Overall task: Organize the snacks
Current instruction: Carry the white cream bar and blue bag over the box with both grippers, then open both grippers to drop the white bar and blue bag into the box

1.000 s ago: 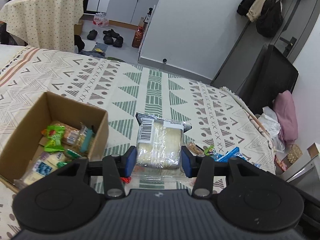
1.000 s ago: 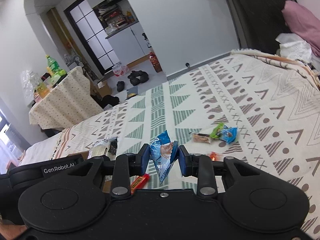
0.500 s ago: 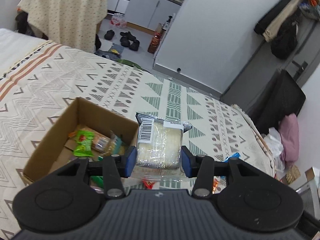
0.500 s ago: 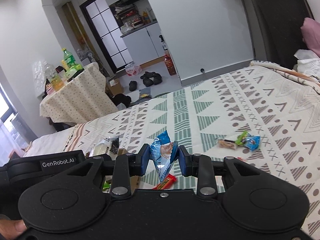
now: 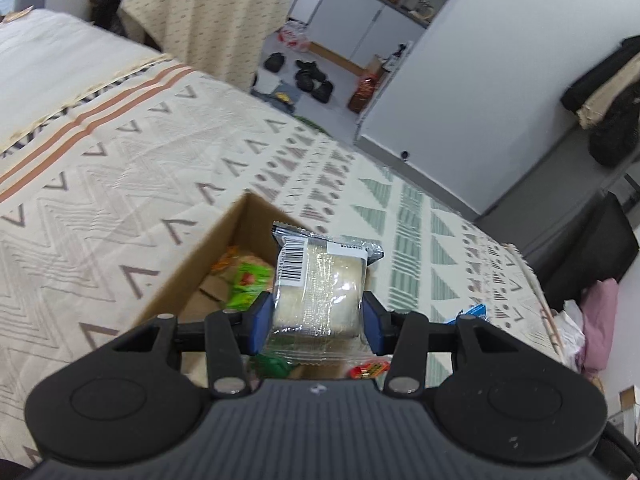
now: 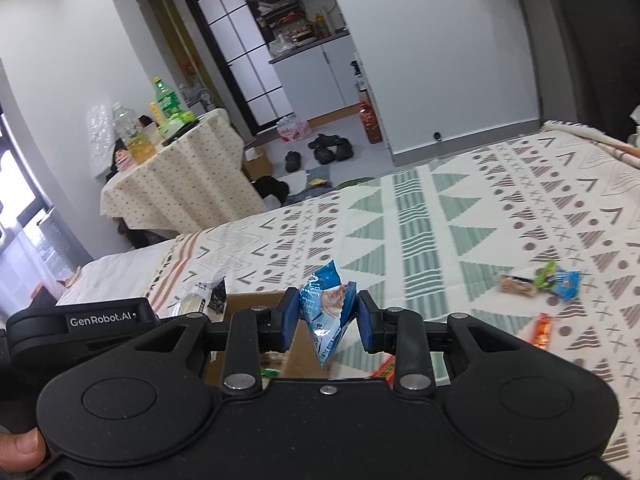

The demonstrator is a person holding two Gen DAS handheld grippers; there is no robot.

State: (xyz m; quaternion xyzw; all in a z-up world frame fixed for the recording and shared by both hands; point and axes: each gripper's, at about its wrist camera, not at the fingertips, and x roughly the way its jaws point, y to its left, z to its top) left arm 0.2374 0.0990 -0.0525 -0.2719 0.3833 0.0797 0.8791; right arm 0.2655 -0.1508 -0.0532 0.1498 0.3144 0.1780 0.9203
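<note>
My left gripper (image 5: 317, 322) is shut on a clear-wrapped pale cake packet (image 5: 320, 280) with a barcode label, held above the open cardboard box (image 5: 208, 252), which has several snacks inside. My right gripper (image 6: 329, 322) is shut on a small blue snack packet (image 6: 326, 308), hanging over the box's near corner (image 6: 256, 300). The left gripper's body (image 6: 80, 328) shows at the left of the right wrist view, a thumb below it. Loose snacks (image 6: 540, 280) and an orange wrapper (image 6: 542, 330) lie on the patterned bedspread (image 6: 460, 220) to the right.
The bed's far edge drops to a floor with shoes (image 6: 328, 148) and a bottle (image 6: 370, 120). A cloth-covered table (image 6: 176, 176) with bottles stands beyond. A dark chair (image 5: 592, 248) and pink cloth (image 5: 598, 320) are at the bed's right side.
Both grippers have moved left across the bed with their packets. The box now lies under the left gripper and partly under the right one; the loose snacks have slid to the right in view.
</note>
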